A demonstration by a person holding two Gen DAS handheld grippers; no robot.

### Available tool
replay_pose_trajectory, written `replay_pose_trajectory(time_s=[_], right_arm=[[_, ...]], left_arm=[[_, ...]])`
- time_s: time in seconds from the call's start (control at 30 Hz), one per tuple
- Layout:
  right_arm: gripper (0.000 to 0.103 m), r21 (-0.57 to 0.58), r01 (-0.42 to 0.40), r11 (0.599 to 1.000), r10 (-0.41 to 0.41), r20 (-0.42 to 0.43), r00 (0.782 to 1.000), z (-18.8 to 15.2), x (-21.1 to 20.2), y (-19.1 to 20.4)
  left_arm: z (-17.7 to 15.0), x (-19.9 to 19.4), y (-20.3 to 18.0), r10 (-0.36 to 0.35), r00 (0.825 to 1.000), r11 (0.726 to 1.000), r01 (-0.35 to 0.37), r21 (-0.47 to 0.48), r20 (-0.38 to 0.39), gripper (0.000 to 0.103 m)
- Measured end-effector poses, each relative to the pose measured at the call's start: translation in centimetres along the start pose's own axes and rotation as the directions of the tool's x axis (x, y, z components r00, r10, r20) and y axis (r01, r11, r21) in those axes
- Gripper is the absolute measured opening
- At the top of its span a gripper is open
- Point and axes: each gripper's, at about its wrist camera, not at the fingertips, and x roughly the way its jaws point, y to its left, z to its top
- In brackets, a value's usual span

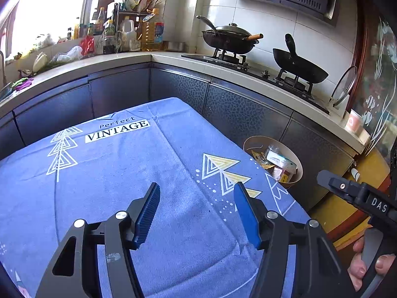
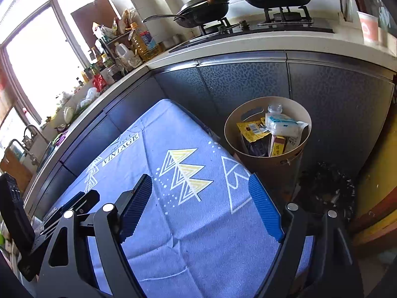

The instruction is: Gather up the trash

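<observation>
Kitchen counter (image 1: 74,72) wrapping around two sides, dark cabinet doors (image 2: 243,82) below it. Gas stove (image 1: 248,64) set into the counter, a lidded wok (image 1: 228,37) on one burner and an open pan (image 1: 300,67) on the other. Bottles (image 1: 148,32) and packets crowded in the counter's corner near a bright window (image 2: 37,57).

In front, a table covered by a blue cloth (image 1: 119,173), printed with white and yellow triangles and the word VINTAGE; bare of objects where visible.

Just beside the table's far right corner, on the floor against the cabinets, a round tan bin (image 2: 263,159). Trash inside it: a clear jar (image 2: 274,109) at the back, a white packet (image 2: 282,124) on top, a yellow wrapper (image 2: 250,129), a dark wrapper (image 2: 255,146), and a small yellow-and-red box (image 2: 278,145) standing against the wall of the bin. Dark debris (image 2: 327,188) scattered on the floor to the right of the bin.

Left gripper (image 1: 197,190) over the cloth, pointing down at a slant, jaws spread apart, nothing between the blue pads. Right gripper (image 2: 201,182) likewise over the cloth, nearer the bin, jaws spread wide and empty. Fingers of a hand (image 1: 364,268) wrapped around the right gripper's handle, seen at the lower right edge of the left wrist view.
</observation>
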Motion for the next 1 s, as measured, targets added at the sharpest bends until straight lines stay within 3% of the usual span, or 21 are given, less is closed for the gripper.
replay_pose_trajectory(time_s=[0.23,0.5,0.53,0.57,0.7,0.87,1.0], right_arm=[[0.079,0.072,0.106,0.992,-0.106,-0.006,0.994,-0.7,-1.6,0.3],[0.080,0.089,0.246,0.965,-0.244,-0.040,0.969,-3.8,-3.7,-1.8],[0.081,0.083,0.253,0.964,-0.250,-0.046,0.967,-4.0,-3.8,-2.1],[0.081,0.081,0.251,0.965,-0.247,-0.057,0.967,-4.0,-3.8,-2.7],[0.081,0.100,0.211,0.972,-0.207,-0.049,0.977,-3.2,-3.9,-4.2],[0.086,0.072,0.153,0.986,-0.149,-0.051,0.987,-3.2,-4.7,-4.4],[0.090,-0.009,0.134,0.991,-0.134,-0.048,0.990,-4.3,-5.8,-4.0]], left_arm=[[2.1,1.7,1.0,-0.106,0.994,0.994,0.106,-0.005,0.018,0.066],[2.4,1.9,0.2,-0.074,0.992,0.997,0.072,0.021,0.098,0.067],[2.0,1.8,-0.5,-0.053,0.993,0.998,0.048,0.048,0.110,0.073],[1.7,1.7,-1.2,-0.028,0.993,0.997,0.019,0.076,0.117,0.083],[1.5,1.0,-3.3,0.019,0.990,0.988,-0.039,0.148,0.138,0.099],[1.5,0.3,-4.9,0.056,0.989,0.980,-0.081,0.183,0.140,0.099],[1.3,1.0,-5.9,0.046,0.998,0.986,-0.051,0.161,0.038,0.099]])
